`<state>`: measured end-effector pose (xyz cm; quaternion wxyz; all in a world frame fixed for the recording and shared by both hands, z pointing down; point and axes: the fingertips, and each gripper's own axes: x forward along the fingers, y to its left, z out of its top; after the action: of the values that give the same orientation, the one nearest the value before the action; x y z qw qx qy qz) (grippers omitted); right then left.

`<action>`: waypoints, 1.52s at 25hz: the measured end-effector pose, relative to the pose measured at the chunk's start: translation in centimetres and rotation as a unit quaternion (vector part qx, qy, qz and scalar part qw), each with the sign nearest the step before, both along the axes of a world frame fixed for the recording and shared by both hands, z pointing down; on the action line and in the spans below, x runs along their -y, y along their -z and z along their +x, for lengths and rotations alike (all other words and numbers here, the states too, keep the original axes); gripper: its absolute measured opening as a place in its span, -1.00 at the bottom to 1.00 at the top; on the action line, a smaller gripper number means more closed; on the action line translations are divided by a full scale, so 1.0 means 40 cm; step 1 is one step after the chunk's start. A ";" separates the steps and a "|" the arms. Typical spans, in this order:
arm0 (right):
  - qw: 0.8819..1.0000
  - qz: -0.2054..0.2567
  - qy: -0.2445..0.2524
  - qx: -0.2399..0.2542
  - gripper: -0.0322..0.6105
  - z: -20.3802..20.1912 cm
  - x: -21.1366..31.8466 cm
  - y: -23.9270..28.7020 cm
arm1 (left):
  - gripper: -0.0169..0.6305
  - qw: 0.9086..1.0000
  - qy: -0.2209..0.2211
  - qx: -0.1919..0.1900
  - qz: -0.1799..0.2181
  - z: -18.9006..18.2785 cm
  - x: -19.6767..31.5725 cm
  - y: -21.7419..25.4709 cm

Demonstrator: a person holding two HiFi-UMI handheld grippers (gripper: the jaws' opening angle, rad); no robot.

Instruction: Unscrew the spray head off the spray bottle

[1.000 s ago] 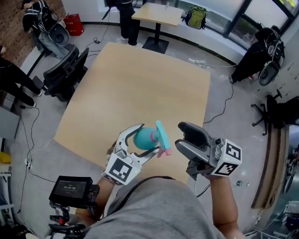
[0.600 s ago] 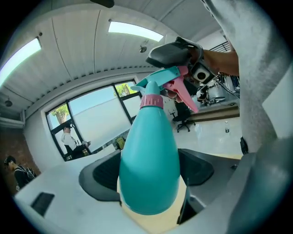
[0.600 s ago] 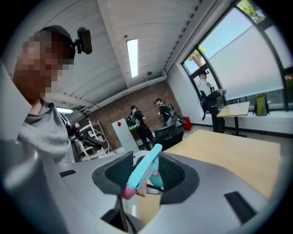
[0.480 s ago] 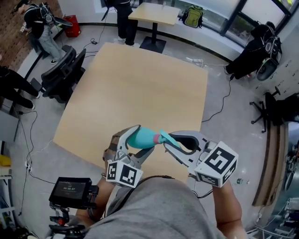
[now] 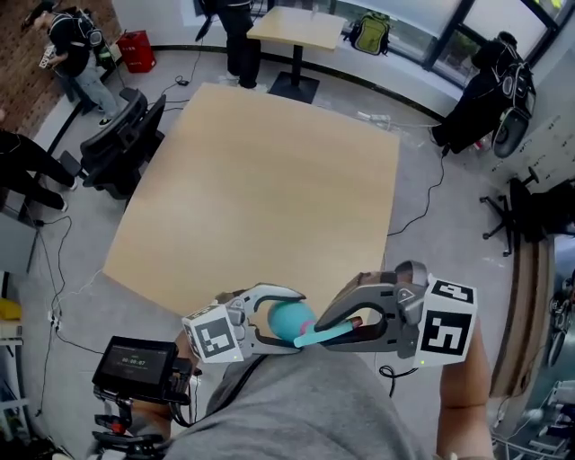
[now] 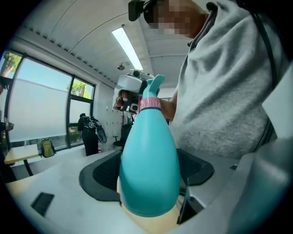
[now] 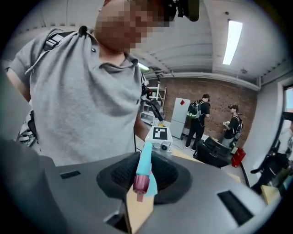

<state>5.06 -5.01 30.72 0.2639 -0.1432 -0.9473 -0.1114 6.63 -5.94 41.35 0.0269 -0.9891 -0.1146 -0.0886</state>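
Observation:
A teal spray bottle (image 5: 289,321) is held close to the person's chest, just off the near edge of the wooden table (image 5: 269,180). My left gripper (image 5: 286,316) is shut on its round body (image 6: 149,169), with the pink collar (image 6: 149,103) and spray head pointing away from it. My right gripper (image 5: 340,329) comes in from the right, and its jaws are closing on the teal spray head (image 7: 144,164). The pads touch both sides of the head, and the pink nozzle (image 7: 140,183) points at the camera. Only the head's lower edge (image 5: 323,337) shows in the head view.
Black office chairs (image 5: 126,144) stand left of the table. A small screen device (image 5: 135,364) sits at the lower left. A second table (image 5: 296,27) and bags are at the far side. Two people (image 7: 199,116) stand by a brick wall.
Both grippers have dropped toward the person's body with the bottle. The right gripper, wide open and apart a second ago, has moved in and closed round the spray head.

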 end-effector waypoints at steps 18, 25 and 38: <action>0.667 -0.304 -0.572 0.368 -0.13 0.137 0.339 0.014 | 0.23 0.892 0.425 0.012 0.155 -0.028 0.323 -0.001; 0.736 -0.279 -0.552 0.275 -0.63 0.099 0.334 -0.051 | 0.22 0.903 0.379 0.052 0.194 0.009 0.283 -0.055; 0.964 -0.207 -0.039 0.163 -0.69 -0.062 0.040 0.067 | 0.22 0.993 -0.037 -0.068 -0.092 0.031 -0.001 0.035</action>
<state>2.59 -6.59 28.06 0.0746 -0.1377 -0.9848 0.0751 7.86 -5.88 39.94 -0.0528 -0.9862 -0.1569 -0.0094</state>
